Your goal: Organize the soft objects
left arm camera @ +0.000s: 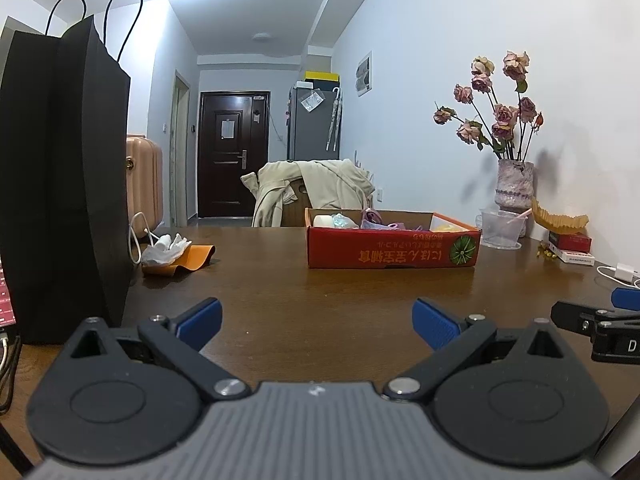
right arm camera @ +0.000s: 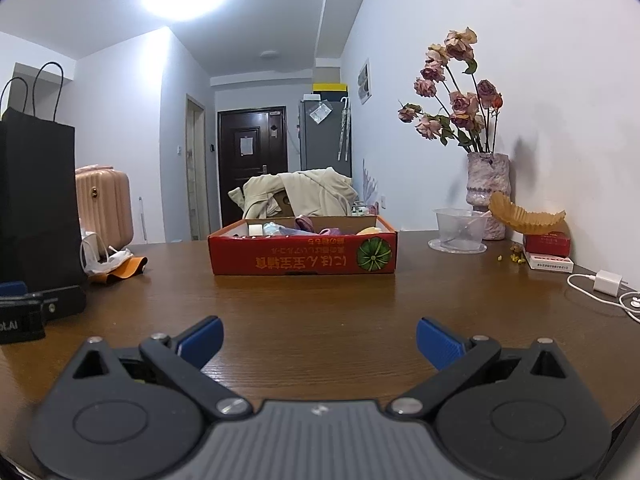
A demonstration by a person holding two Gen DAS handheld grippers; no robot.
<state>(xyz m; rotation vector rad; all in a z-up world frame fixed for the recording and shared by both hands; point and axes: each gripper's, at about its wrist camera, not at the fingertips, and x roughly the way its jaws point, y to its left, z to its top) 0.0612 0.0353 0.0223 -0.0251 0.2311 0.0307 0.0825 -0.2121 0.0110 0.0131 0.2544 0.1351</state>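
A red cardboard box sits on the brown wooden table, far ahead of both grippers. Several soft items, white, pale blue, purple and yellow, lie inside it, mostly hidden by its wall. My left gripper hovers low over the near table, open, with nothing between its blue pads. My right gripper stands beside it, open wide and empty too. In the left wrist view the right gripper's fingertip shows at the right edge.
A tall black paper bag stands at the left, beside a white wad on an orange pouch. At the right are a vase of dried roses, a clear plastic cup, small boxes and a white charger.
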